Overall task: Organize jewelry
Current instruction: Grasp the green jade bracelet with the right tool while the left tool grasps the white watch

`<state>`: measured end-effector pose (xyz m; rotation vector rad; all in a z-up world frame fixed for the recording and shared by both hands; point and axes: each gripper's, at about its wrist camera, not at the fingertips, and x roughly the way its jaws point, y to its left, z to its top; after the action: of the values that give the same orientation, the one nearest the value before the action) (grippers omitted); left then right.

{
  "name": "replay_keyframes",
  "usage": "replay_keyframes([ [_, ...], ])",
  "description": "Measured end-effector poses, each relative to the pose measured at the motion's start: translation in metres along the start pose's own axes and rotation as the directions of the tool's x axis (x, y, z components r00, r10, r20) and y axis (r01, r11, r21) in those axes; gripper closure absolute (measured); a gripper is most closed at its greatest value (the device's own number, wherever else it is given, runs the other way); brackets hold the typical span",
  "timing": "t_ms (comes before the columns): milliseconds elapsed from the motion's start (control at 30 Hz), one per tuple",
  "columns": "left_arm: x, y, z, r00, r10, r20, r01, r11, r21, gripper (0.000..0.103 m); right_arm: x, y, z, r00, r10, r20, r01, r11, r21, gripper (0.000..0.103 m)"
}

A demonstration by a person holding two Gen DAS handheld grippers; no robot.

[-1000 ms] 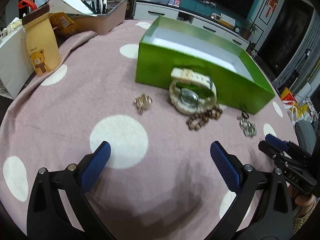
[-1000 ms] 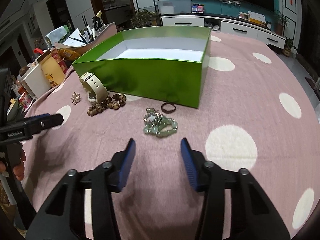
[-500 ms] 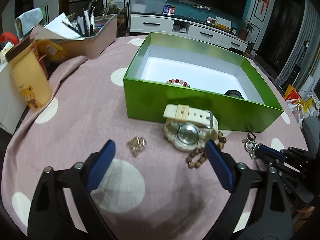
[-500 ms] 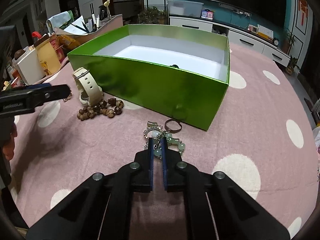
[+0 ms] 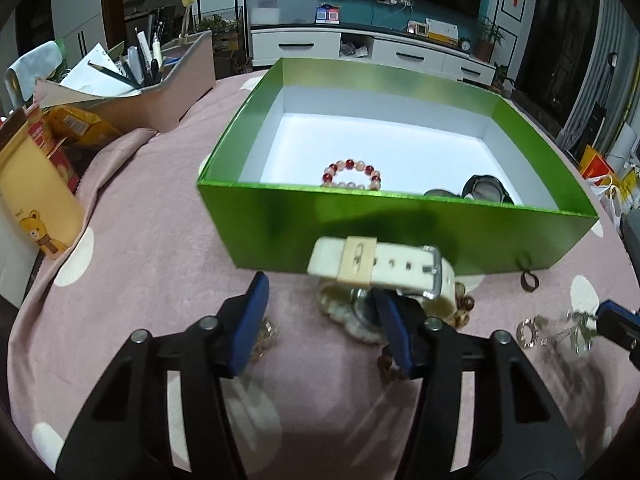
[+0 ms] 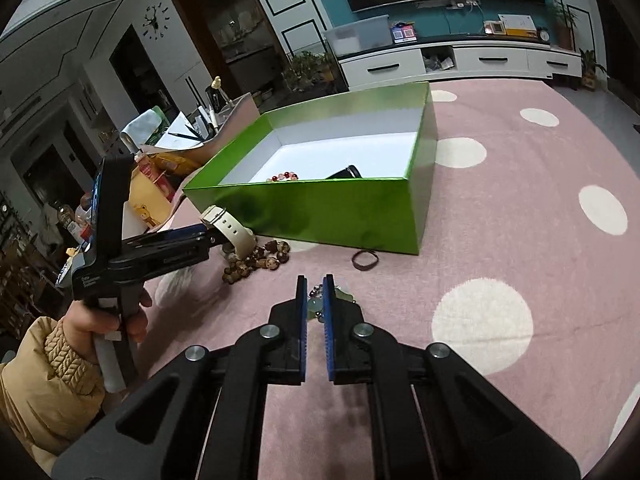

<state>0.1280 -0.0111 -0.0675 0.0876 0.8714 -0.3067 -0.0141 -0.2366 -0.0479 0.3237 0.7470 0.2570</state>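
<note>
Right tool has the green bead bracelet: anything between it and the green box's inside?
Only the box's own near wall: the green box rises between the right tool, shut on the green bead bracelet, and its white floor. A small dark ring lies on the cloth at that wall's foot.

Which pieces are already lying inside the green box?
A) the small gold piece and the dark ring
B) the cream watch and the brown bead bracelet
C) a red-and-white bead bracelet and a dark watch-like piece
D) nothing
C: the left wrist view shows a red-and-white bead bracelet and a dark watch-like piece on the white floor of the green box, while the cream watch is outside, in front of it.
</note>
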Motion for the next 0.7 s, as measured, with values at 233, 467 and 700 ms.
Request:
replay_keyframes([
  [233,0.002,-0.007,0.004,1.000,-0.010,0.004,0.010,1.000,0.001,0.082,-0.008,-0.004,0.001,0.999,0.041,0.016,-0.041,0.998,0.040,0.096],
  [467,-0.003,-0.001,0.003,1.000,-0.030,0.004,0.030,0.999,-0.016,0.096,-0.013,-0.005,0.002,0.999,0.044,0.025,-0.045,0.998,0.045,0.096],
  [700,-0.016,0.001,0.000,0.999,-0.044,0.012,0.044,0.999,-0.019,0.096,-0.018,-0.004,0.004,0.998,0.045,0.039,-0.047,0.998,0.049,0.096],
])
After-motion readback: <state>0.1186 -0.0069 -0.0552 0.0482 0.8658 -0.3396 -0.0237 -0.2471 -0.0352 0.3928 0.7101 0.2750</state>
